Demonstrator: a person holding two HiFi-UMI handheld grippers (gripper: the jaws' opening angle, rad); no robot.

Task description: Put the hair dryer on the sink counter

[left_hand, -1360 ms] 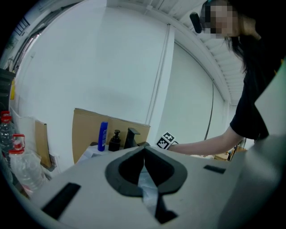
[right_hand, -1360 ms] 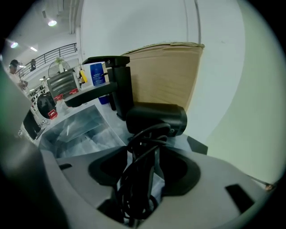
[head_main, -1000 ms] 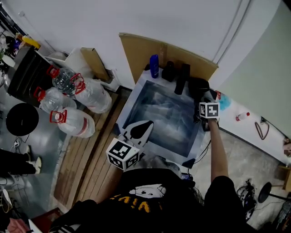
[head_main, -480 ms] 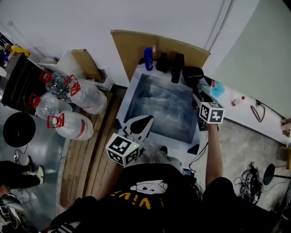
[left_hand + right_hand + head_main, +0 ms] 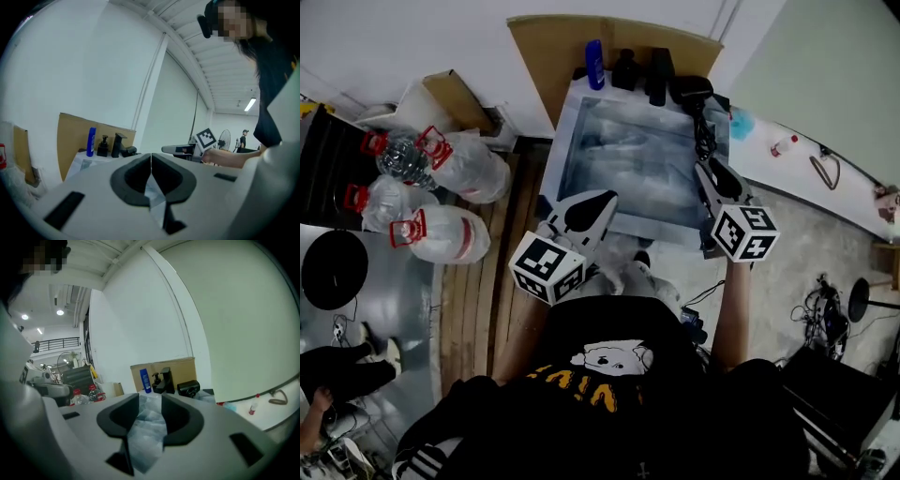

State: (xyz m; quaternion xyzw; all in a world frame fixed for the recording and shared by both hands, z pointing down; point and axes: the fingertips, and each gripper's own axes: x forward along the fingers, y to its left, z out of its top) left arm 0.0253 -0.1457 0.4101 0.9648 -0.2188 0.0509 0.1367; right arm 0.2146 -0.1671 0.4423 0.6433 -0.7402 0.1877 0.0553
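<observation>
The hair dryer [image 5: 689,89] on the far right of the sink counter [image 5: 562,141] looks like matt black plastic. The counter's rim is smooth and white; its basin [image 5: 628,159] is glossy, streaked grey and pale, as if under crinkled clear film. Behind stands a matt brown cardboard sheet [image 5: 546,52]. The blue bottle [image 5: 594,64] is shiny plastic, the tap [image 5: 660,73] matt black. On the left, the water jugs [image 5: 441,234] are clear plastic with red handles, beside rough wooden planks [image 5: 478,309]. The right floor [image 5: 787,272] looks like mottled matt concrete.

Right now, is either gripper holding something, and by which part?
Nothing is held: the left gripper is shut and empty, the right gripper is closing on nothing.
</observation>
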